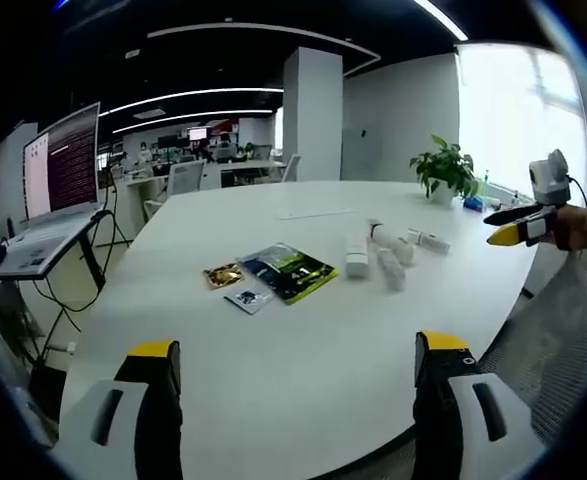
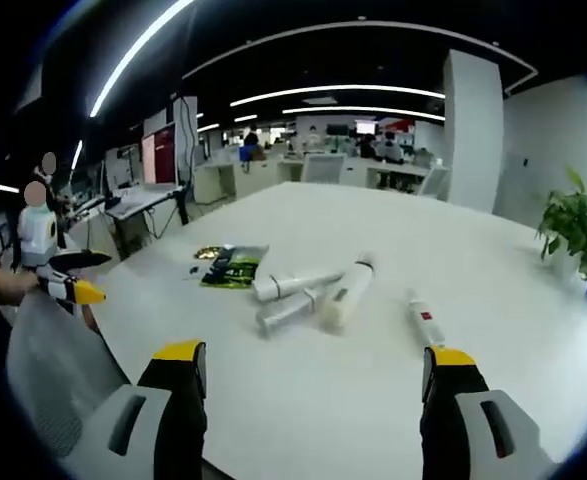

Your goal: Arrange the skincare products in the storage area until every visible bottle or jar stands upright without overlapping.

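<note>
1. Four white skincare tubes (image 2: 313, 290) lie on their sides mid-table (image 1: 273, 380), three clustered and touching (none upright yet), beside flat sachets (image 1: 288, 270).
2. Left gripper (image 1: 298, 365) and right gripper (image 2: 313, 370) hover spread and empty, likely poised for approach.

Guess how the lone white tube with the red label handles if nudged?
The lone white tube with the red label lies flat on the smooth white table, so it probably rolls sideways. It looks slim and likely light. Stood upright, it may tip easily.
</note>
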Motion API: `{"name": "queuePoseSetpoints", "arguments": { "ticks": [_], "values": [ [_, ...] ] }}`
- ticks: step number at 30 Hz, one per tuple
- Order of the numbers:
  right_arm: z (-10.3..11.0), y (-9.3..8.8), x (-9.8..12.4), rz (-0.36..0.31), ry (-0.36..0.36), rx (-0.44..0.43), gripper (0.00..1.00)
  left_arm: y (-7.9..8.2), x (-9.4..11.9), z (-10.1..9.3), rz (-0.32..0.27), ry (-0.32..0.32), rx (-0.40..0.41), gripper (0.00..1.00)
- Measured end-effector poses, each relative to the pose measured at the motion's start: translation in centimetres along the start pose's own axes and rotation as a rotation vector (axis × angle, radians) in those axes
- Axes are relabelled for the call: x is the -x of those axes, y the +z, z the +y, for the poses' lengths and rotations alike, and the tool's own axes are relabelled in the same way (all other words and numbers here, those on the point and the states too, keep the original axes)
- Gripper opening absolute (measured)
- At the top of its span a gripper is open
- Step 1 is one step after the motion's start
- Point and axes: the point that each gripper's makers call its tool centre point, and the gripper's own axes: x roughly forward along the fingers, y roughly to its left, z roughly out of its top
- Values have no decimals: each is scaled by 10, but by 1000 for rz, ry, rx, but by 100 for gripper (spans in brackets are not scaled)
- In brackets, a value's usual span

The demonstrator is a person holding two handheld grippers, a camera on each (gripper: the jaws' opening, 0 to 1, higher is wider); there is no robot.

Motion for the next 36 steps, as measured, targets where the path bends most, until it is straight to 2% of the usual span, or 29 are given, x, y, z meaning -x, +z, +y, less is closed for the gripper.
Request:
{"name": "queuePoseSetpoints", "arguments": {
  "ticks": [5,11,14,20,24,30,36],
  "values": [
    [12,6,-8,12,27,1,95,0,0,0,-5,-7,4,92],
    [19,11,-20,26,50,10,91,0,-1,0,-4,-7,-1,91],
    [25,17,-24,16,76,3,92,0,0,-1,-1,-8,-4,90],
    [27,23,-34,25,89,-2,91,-1,0,-1,4,-9,-7,89],
    [26,29,-37,35,82,-4,93,-2,0,-1,8,-10,-11,88],
    [30,37,-47,57,97,19,89,-3,0,0,13,-7,-10,87],
    [32,47,-55,48,95,0,89,-3,0,1,15,-1,-10,86]
  ]
}}
